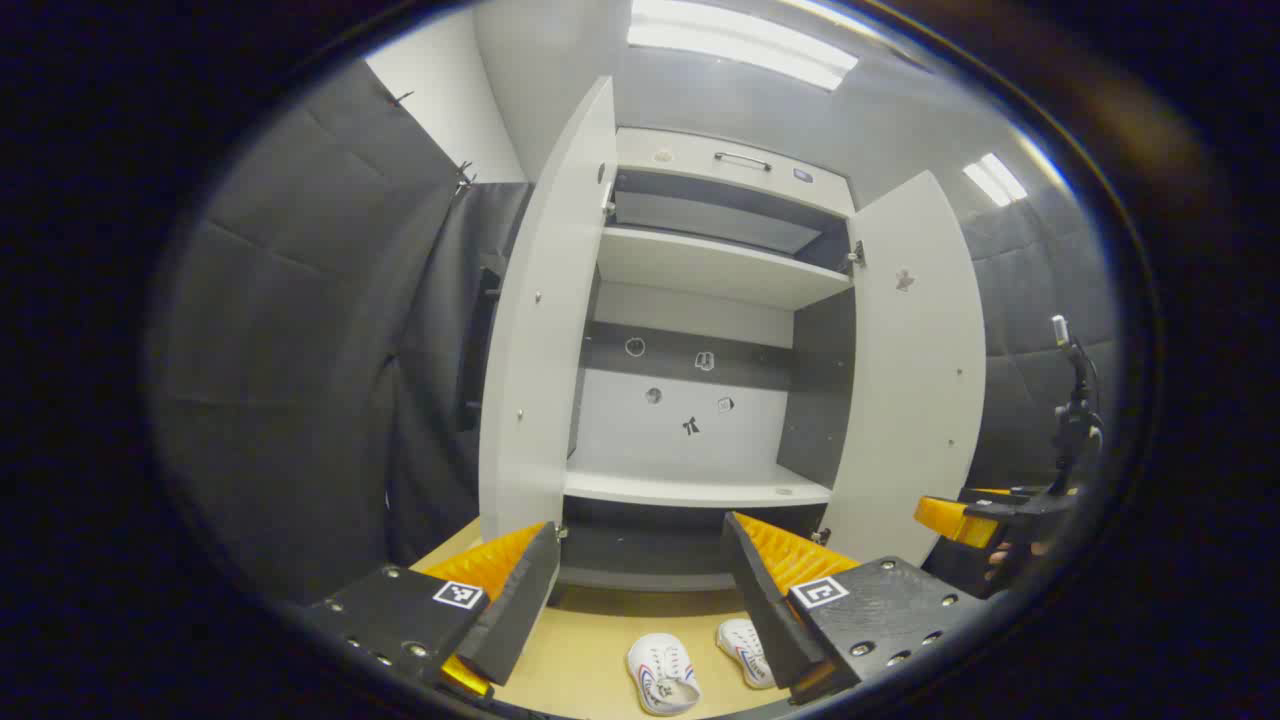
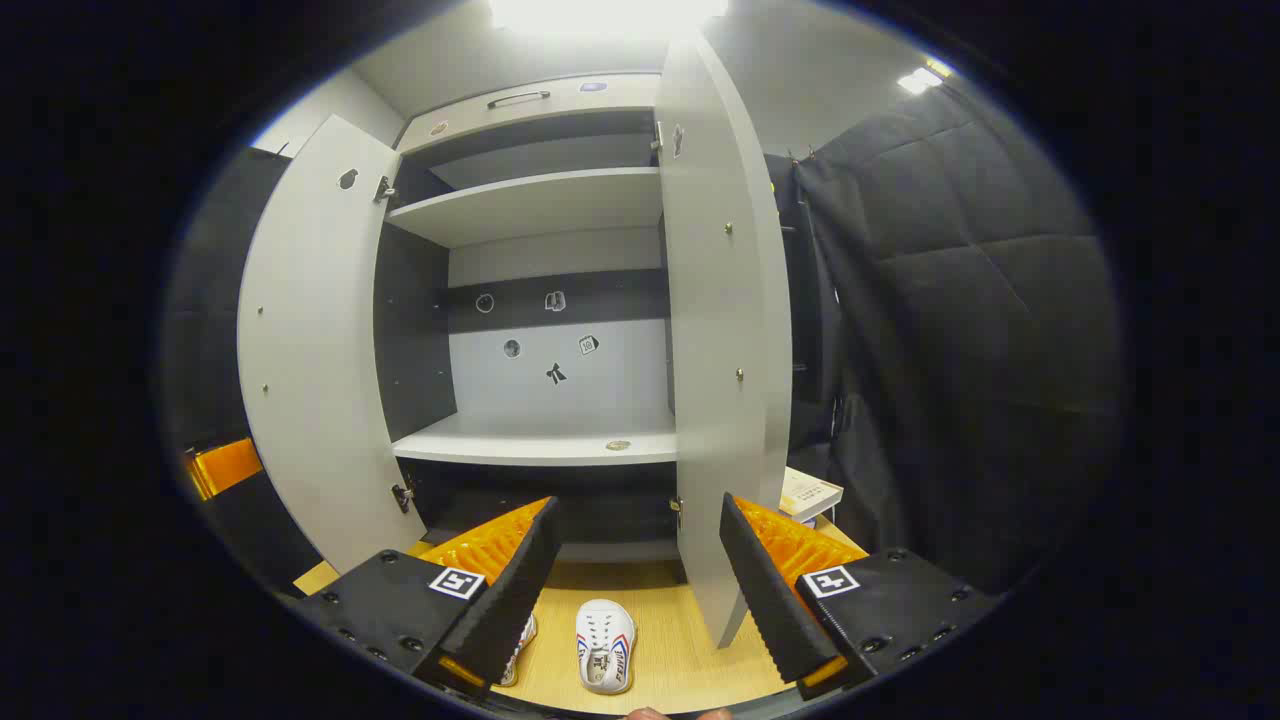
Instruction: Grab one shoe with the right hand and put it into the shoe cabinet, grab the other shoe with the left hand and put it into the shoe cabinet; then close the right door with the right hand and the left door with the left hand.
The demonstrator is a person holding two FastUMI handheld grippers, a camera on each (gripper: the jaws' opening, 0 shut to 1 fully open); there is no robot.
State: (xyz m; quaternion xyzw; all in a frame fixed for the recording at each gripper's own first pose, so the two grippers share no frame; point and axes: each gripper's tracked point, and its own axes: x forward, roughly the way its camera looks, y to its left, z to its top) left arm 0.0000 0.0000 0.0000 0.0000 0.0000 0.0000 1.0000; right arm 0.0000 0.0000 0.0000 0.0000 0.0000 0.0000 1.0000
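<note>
The shoe cabinet stood with both flat, smooth pale doors swung wide, the left door and right door framing plain board shelves against a darker back panel dotted with small stickers. The middle shelf lay bare. On the light wood-grain floor, at about six o'clock in the left gripper view, two small white shoes with coloured side stripes sat side by side, soles down: one shoe and the other shoe just beside it.

The left gripper hung above them, ridged fingers spread wide and holding nothing. The right gripper was likewise parted wide and empty, with the right door's edge rising between its fingers at twelve o'clock. A quilted black cloth hung at three o'clock, and a small box sat by the door's foot.
</note>
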